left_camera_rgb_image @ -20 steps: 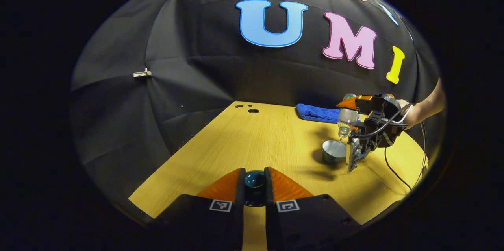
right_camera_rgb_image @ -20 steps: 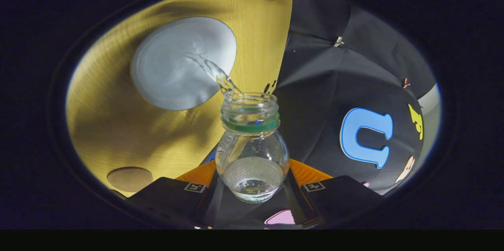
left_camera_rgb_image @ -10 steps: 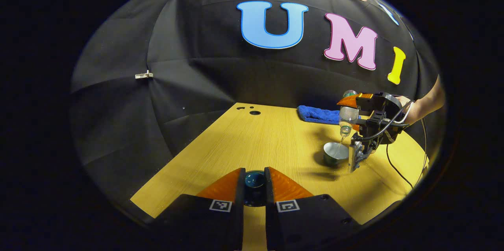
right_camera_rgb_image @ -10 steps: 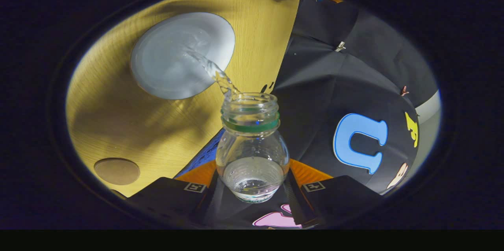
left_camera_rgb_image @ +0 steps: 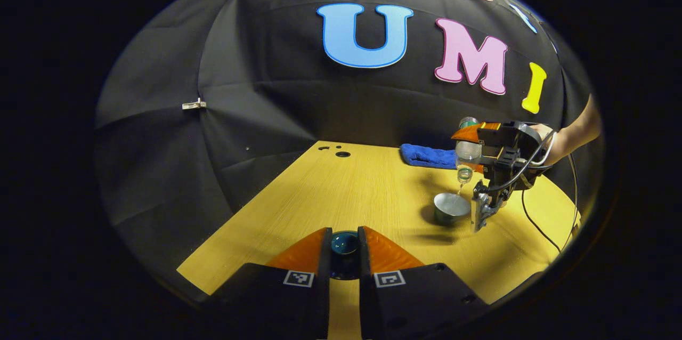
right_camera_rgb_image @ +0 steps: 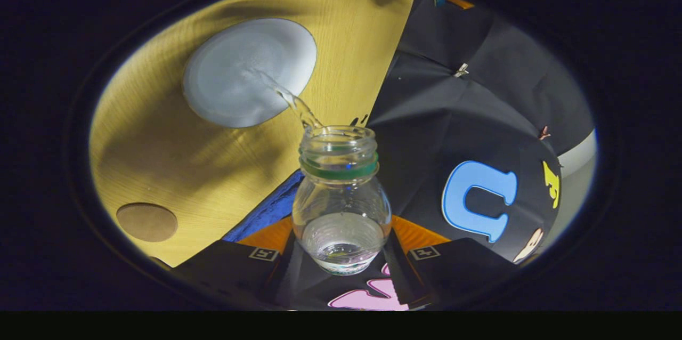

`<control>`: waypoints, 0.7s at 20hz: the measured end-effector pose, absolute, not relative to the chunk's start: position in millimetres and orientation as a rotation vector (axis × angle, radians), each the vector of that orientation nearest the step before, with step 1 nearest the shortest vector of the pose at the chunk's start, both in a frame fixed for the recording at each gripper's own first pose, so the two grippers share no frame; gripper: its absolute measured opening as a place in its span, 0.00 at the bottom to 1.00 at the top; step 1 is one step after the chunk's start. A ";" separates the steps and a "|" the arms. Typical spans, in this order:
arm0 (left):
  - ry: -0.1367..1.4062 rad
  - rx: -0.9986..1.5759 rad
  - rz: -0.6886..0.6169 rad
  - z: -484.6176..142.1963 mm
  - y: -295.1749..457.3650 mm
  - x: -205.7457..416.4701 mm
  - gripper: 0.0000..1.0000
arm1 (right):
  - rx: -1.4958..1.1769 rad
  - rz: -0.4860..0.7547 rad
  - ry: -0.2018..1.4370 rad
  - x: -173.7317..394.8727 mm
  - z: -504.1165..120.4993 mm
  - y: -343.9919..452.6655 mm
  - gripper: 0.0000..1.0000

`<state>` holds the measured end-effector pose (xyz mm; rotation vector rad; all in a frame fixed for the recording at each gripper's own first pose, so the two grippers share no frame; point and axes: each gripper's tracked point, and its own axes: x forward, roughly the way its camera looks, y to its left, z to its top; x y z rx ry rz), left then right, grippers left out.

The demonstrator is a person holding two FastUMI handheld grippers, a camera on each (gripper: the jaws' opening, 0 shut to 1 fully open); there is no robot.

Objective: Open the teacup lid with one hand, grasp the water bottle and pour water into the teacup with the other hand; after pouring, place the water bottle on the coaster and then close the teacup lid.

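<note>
Water bottle (right_camera_rgb_image: 341, 207), pinched in the right gripper (right_camera_rgb_image: 341, 255), tips mouth-down over the open teacup (right_camera_rgb_image: 250, 71) on the table (left_camera_rgb_image: 367, 191), streaming water in. Left gripper (left_camera_rgb_image: 344, 255) pinches the lid (left_camera_rgb_image: 344, 244). Drifting sideways could spill water beside the cup.

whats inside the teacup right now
Water: a thin stream falls from the tilted water bottle, held in the right claw, into the open teacup. The rippled surface hides its depth and the cup's bottom.
</note>
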<state>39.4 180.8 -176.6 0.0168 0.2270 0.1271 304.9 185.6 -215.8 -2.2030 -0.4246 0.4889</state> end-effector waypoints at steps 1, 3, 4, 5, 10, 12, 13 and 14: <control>0.225 0.015 0.127 -176.4 179.9 38.8 0.27 | -2.205 0.489 -0.430 303.8 -215.0 185.9 0.73; 0.220 0.016 0.129 -174.6 178.4 37.8 0.27 | -2.212 0.493 -0.443 300.7 -214.0 188.6 0.73; 0.216 0.019 0.128 -172.9 177.0 36.9 0.27 | -2.217 0.495 -0.448 300.9 -213.2 189.7 0.74; 0.214 0.023 0.125 -172.6 175.0 36.6 0.27 | -2.219 0.498 -0.453 299.6 -212.9 188.7 0.73; 0.205 0.037 0.118 -168.8 167.0 35.1 0.27 | -2.229 0.502 -0.469 295.3 -210.2 187.7 0.73; 0.202 0.037 0.118 -167.3 164.3 33.5 0.27 | -2.230 0.503 -0.474 292.7 -209.6 186.5 0.73; 0.201 0.037 0.118 -166.6 162.9 33.6 0.27 | -2.231 0.503 -0.476 291.9 -208.5 186.3 0.73; 0.199 0.038 0.117 -165.7 161.5 33.8 0.27 | -2.228 0.504 -0.475 291.1 -208.5 184.7 0.73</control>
